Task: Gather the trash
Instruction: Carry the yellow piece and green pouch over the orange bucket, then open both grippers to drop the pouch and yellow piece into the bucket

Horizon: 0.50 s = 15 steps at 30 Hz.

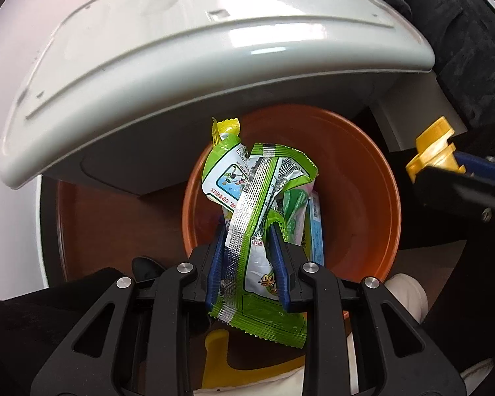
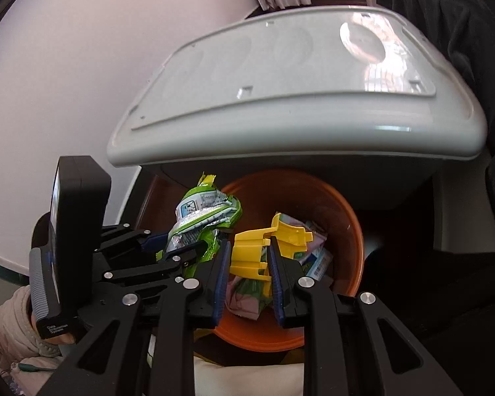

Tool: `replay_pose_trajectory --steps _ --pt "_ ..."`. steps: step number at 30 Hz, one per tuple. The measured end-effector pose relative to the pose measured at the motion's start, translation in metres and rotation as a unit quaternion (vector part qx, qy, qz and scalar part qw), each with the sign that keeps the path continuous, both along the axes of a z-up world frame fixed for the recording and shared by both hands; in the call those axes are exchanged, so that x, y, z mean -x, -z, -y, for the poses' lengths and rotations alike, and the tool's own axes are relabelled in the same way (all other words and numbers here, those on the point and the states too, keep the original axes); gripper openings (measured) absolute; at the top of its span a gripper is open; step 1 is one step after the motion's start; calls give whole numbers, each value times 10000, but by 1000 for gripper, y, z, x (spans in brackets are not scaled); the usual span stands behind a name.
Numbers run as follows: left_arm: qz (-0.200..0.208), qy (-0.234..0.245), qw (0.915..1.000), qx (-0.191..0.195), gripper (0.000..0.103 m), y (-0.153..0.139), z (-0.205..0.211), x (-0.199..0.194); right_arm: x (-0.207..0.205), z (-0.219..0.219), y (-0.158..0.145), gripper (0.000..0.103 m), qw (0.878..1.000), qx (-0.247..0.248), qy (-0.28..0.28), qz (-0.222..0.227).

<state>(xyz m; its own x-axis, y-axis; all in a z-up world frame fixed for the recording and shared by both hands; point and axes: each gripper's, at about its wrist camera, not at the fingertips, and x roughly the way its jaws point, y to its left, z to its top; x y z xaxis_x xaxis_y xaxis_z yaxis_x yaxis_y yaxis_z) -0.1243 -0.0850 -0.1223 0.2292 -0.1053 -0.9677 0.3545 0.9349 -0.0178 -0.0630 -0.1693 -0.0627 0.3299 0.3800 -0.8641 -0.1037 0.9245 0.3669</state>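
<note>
Trash mostly sits in the orange bin (image 2: 346, 231) already. Left gripper (image 1: 247, 254) clamps a green wrapper (image 1: 257, 198) right over the bin, right gripper (image 2: 249, 264) pinches a yellow plastic piece (image 2: 264, 244) above it too. Both just need dropping, I'd say.

Below me, a pale wall (image 2: 66, 66) backs a glossy grey plastic cabinet top (image 2: 297, 99) catching window light, dark cloth (image 2: 462, 33) draped beside it.
</note>
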Motion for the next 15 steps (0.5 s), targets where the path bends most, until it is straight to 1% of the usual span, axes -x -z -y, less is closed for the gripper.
replay_pose_trajectory --steps 4,10,15 --pt "-111 -46 9999 -35 26 6 -1 -4 -3 1 6 23 9999 -5 110 -93" --pt "-104 -194 9997 -116 26 7 -5 -5 -5 1 9 23 9991 5 405 -147" --pt "-209 -290 9991 -228 26 15 7 -11 -10 -2 21 23 9984 78 483 -290"
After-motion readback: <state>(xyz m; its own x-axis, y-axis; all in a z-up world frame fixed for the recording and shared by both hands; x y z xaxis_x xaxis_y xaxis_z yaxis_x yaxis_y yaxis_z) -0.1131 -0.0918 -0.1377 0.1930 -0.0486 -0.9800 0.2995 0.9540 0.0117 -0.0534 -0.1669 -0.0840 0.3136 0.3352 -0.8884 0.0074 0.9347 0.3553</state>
